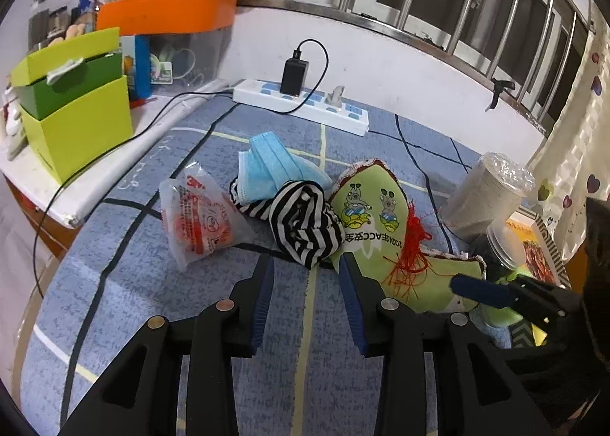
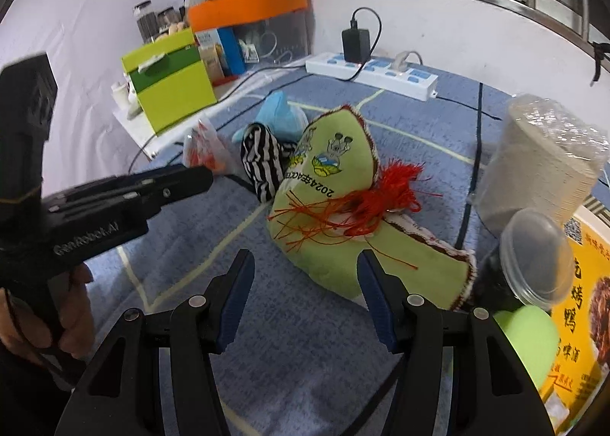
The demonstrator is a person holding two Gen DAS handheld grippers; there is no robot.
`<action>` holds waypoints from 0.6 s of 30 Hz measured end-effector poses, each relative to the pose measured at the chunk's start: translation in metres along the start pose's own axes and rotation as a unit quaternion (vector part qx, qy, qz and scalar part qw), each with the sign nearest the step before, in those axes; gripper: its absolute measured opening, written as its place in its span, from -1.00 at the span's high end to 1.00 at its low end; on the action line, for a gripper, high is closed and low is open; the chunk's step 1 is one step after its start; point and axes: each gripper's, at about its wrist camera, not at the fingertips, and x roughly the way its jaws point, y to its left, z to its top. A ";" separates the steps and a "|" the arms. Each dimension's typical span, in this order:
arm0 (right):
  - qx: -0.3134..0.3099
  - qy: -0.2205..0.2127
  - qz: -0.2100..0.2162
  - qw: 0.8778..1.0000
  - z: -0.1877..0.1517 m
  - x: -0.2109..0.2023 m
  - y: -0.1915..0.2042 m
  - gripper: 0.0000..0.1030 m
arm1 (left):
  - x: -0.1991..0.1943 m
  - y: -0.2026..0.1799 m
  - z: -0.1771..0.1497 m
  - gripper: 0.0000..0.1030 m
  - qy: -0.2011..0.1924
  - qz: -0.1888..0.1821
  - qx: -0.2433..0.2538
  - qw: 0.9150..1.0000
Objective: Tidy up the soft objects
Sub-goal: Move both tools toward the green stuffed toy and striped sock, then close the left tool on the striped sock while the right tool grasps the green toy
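Note:
A heap of soft things lies on the blue checked cloth (image 1: 190,302): a blue face mask (image 1: 267,165), a black-and-white striped cloth (image 1: 301,226), a green printed cloth (image 1: 366,207) with red tassel threads (image 1: 411,245), and a 3M plastic packet (image 1: 198,214). My left gripper (image 1: 305,266) is open just short of the striped cloth, nothing between its fingers. My right gripper (image 2: 305,256) is open in front of the green cloth (image 2: 331,176), whose lower edge lies near its right finger. The left gripper (image 2: 198,178) shows from the side, near the striped cloth (image 2: 259,165).
A white power strip (image 1: 305,104) with a black charger lies by the back wall. A lime-green box (image 1: 76,119) and an orange-lidded clear bin (image 1: 167,12) stand at the left. At the right are wrapped paper cups (image 2: 533,169), a clear lid (image 2: 533,256), a green ball (image 2: 530,340) and a yellow box (image 2: 587,302).

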 end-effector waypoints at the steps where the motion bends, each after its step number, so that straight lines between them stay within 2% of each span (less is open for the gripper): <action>1: 0.000 0.003 -0.003 1.000 0.000 0.004 0.000 -0.11 | 0.002 0.001 0.001 0.32 0.001 -0.002 -0.001 1.000; 8: -0.015 0.029 -0.033 0.999 0.001 0.029 -0.001 -0.08 | 0.021 0.004 0.010 0.30 0.002 -0.014 -0.012 1.000; 10: -0.023 0.032 -0.048 0.998 0.001 0.033 0.001 0.34 | 0.028 0.004 0.012 0.29 0.005 -0.016 -0.016 1.000; 12: -0.023 0.030 -0.053 0.998 0.001 0.034 -0.001 0.61 | 0.035 0.004 0.015 0.28 0.007 -0.018 -0.017 1.000; 14: -0.024 0.026 -0.055 0.998 0.002 0.032 -0.003 0.72 | 0.043 0.003 0.018 0.25 0.011 -0.016 -0.018 1.000; 18: -0.021 0.020 -0.050 0.998 0.000 0.025 -0.004 0.76 | 0.058 0.002 0.021 0.23 0.018 -0.014 -0.022 0.999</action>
